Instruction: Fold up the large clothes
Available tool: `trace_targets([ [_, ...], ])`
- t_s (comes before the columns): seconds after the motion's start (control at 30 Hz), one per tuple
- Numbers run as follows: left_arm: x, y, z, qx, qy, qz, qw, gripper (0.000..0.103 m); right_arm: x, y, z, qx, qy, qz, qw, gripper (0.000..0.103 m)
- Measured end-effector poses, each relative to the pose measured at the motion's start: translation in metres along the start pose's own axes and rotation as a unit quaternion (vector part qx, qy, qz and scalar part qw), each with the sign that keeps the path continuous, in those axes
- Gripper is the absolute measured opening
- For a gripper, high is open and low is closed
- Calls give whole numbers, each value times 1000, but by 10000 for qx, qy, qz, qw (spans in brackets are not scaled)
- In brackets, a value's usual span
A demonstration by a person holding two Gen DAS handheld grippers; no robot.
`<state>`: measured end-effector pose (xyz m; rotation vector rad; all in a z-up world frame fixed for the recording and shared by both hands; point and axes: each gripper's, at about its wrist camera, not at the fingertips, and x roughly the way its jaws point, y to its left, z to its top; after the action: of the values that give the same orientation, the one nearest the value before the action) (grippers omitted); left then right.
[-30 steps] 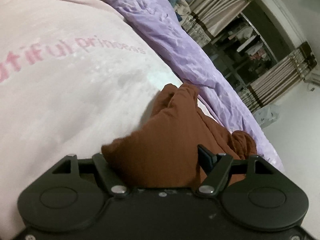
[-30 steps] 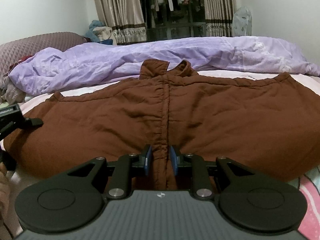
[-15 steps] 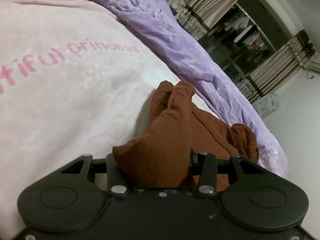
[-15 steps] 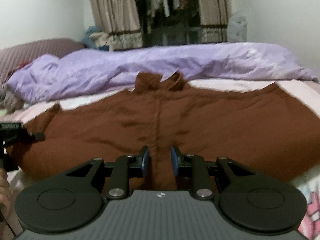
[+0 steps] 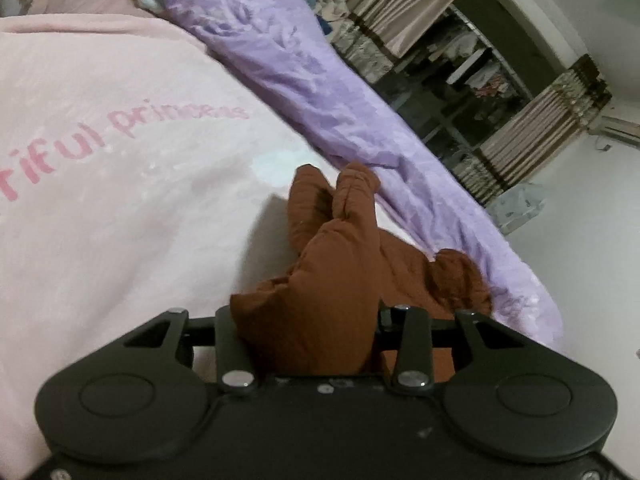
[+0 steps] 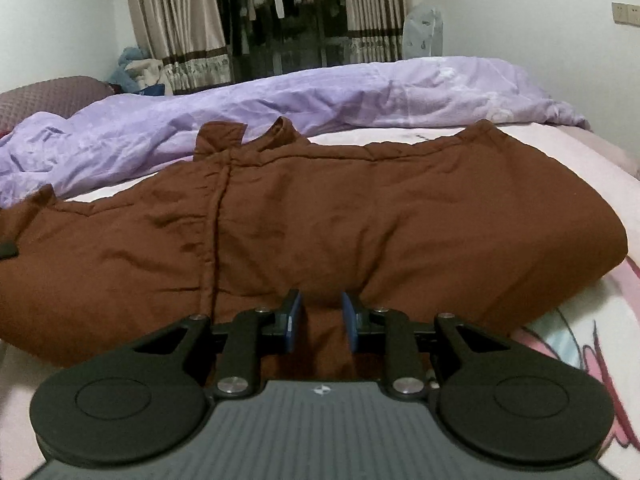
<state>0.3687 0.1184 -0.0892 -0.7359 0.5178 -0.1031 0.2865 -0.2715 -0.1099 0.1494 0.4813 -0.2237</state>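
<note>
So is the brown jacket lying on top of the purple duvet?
No, the brown jacket lies on the pink blanket, with the purple duvet behind it.

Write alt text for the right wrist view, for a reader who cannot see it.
The right gripper pinches the near hem of a brown coat spread flat on a pink bedsheet, collar pointing away. A rumpled purple duvet lies along the far side of the bed, with curtains and hanging clothes behind.

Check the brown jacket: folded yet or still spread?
Spread. In the right wrist view the brown jacket lies flat across the pink bedspread, collar toward the purple duvet, no panel folded over.
</note>
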Motion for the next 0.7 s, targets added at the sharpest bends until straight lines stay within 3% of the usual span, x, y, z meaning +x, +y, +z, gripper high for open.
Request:
trace_targets([
  [0.27,-12,-55,8,-50,-81,-945,9955,32,-3,-13,8,298,85,323,9990,30],
  [0.4,-12,-113,1,369,-72,-1421,9891,31,-15,-41,19,809,5,490,9955,30],
  [0.57,11,-193,-27,906,350,-2003,9749,28,-36,-78,35,574,-487,3,9972,36],
  [0.7,35,-245,-65,1296,779,-2337,9605,26,-48,-128,40,1012,-683,-262,9922,38],
])
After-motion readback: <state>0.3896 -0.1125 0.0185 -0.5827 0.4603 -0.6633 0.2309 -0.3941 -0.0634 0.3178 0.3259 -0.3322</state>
